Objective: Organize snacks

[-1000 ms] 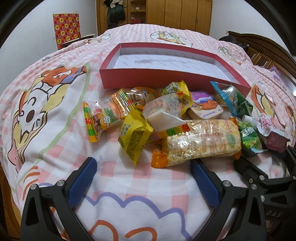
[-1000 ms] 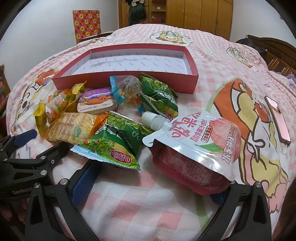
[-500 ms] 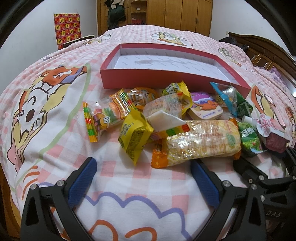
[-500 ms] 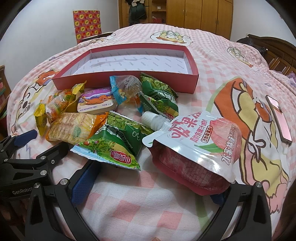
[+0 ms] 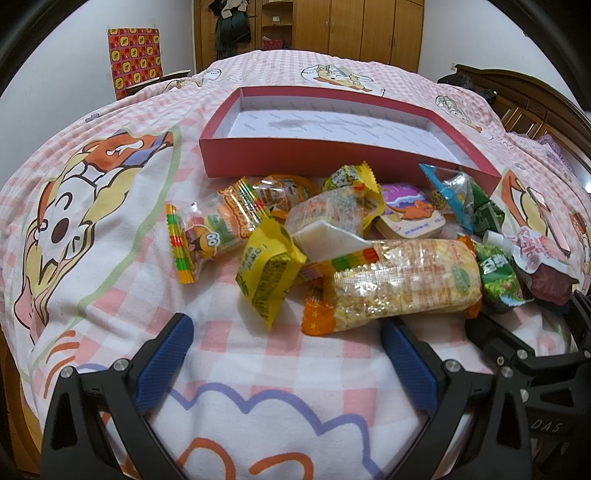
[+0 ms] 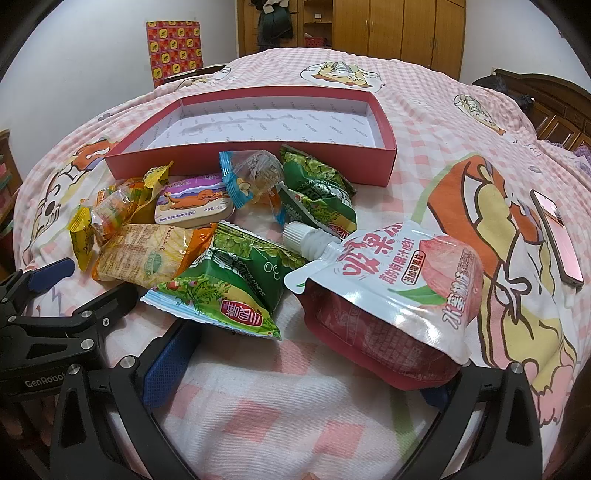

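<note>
A heap of snack packets lies on the bed in front of a shallow red box (image 5: 332, 157) (image 6: 258, 162) that holds nothing. In the left wrist view my left gripper (image 5: 288, 339) stands open, just short of a yellow packet (image 5: 267, 273) and a long rice-cracker pack (image 5: 402, 284). In the right wrist view my right gripper (image 6: 306, 354) is open too, its fingers close in front of a green packet (image 6: 229, 288) and a pink-and-white spouted juice pouch (image 6: 399, 295). A small purple tin (image 6: 194, 203) and more green packets (image 6: 317, 184) lie behind them.
The bed carries a pink checked cartoon sheet (image 5: 110, 206). A pink phone (image 6: 557, 236) lies on it to the right of the pouch. The left gripper's body (image 6: 48, 325) shows at the right wrist view's lower left. Wooden wardrobes (image 5: 351, 29) stand beyond the bed.
</note>
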